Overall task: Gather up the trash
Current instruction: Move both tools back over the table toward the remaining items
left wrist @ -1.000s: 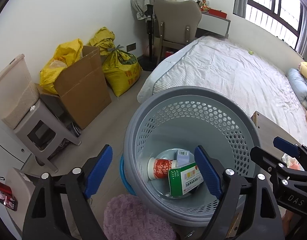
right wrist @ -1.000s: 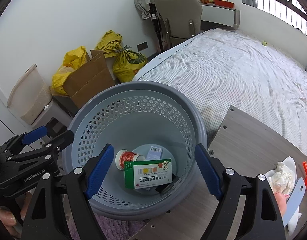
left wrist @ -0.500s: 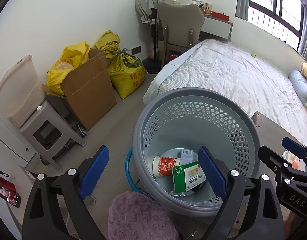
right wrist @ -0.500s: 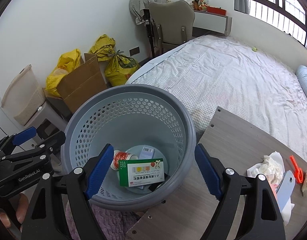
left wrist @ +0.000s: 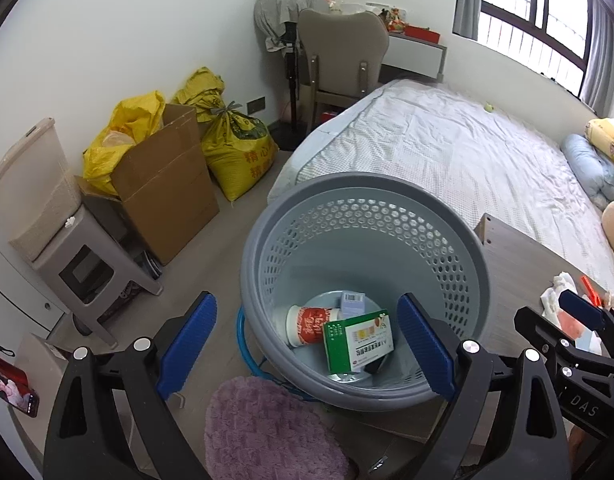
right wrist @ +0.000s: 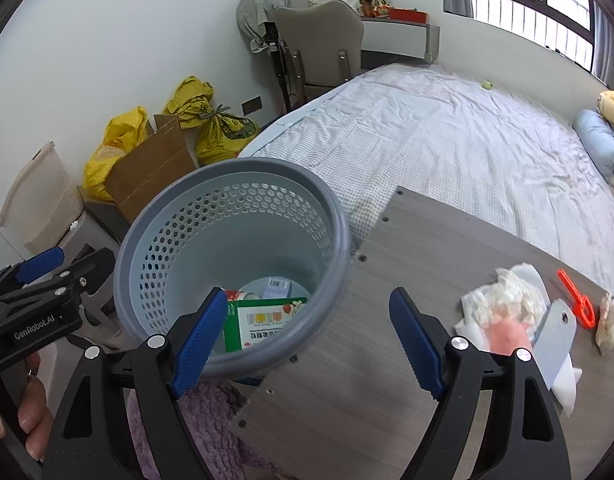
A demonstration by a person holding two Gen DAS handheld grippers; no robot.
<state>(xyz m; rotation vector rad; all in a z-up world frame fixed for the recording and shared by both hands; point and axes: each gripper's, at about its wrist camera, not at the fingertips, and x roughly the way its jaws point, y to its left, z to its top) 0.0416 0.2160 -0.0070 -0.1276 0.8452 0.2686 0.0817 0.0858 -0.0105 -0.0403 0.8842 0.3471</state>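
Our left gripper [left wrist: 307,344] and right gripper [right wrist: 311,344] hold their jaws wide apart, empty. Left of the right jaws sits the grey basket [right wrist: 339,216]; to their right, on the table [right wrist: 427,240], lies crumpled tissue [right wrist: 503,296], probably light and soft, best pinched at its raised middle.

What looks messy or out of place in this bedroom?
Loose litter on the wooden tabletop: crumpled tissue, an orange plastic piece and a wrapper scrap. The rest already lies in the gray basket.
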